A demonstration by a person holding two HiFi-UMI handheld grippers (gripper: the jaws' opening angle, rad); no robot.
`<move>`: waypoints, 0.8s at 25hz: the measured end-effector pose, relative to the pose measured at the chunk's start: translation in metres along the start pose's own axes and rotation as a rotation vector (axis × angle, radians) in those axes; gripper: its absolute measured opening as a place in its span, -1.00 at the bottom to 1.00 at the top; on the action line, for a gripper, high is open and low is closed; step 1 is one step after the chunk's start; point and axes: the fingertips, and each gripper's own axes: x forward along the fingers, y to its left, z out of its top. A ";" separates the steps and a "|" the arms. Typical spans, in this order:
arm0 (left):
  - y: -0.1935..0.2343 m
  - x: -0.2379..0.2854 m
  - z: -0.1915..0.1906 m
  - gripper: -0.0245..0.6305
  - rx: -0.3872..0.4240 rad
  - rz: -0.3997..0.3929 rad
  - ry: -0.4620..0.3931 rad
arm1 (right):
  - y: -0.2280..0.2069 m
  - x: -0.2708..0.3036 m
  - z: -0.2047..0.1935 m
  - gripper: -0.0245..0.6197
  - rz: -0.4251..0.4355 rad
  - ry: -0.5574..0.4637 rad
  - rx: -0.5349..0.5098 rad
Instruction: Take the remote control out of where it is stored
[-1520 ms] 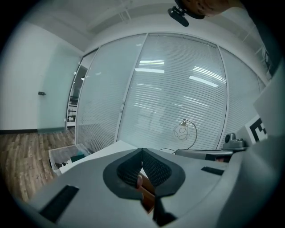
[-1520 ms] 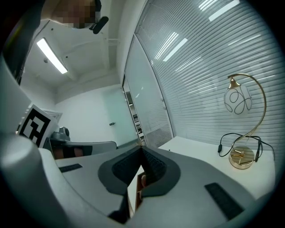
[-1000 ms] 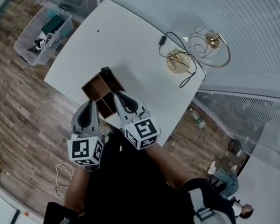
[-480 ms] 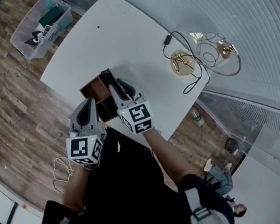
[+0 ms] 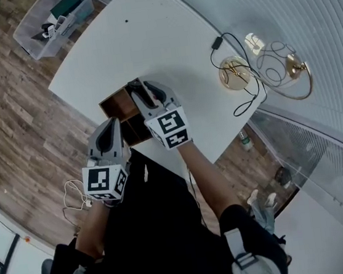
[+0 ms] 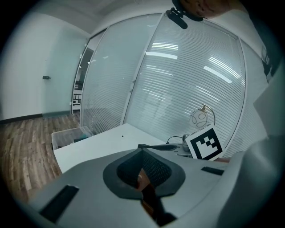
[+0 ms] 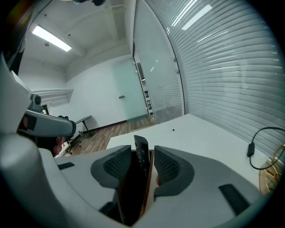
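Observation:
A brown wooden storage box (image 5: 115,106) sits at the near edge of the white table (image 5: 166,47). A black remote control (image 5: 134,87) stands upright in the box's far compartment. My right gripper (image 5: 143,93) reaches over the box. In the right gripper view its jaws are opening, and the remote (image 7: 142,151) stands between the pads (image 7: 167,165) beside a wooden wall (image 7: 148,183), with gaps on both sides. My left gripper (image 5: 111,124) is shut on the box's near wall; a brown edge shows between its pads (image 6: 153,169). The left gripper view also shows the remote (image 6: 156,146).
A gold-based lamp (image 5: 236,72) with a black cable (image 5: 234,40) and a gold ring holding a glass globe (image 5: 284,68) stand at the table's right end. A clear plastic bin (image 5: 52,24) sits on the wood floor to the far left. A bottle (image 5: 244,138) stands on the floor.
My right gripper has moved forward over the box up to the remote. My left gripper has stayed at the box's near wall.

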 end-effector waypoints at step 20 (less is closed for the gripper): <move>0.001 0.005 -0.017 -0.90 -0.017 0.008 0.039 | -0.003 0.022 0.001 -0.66 0.038 0.024 -0.056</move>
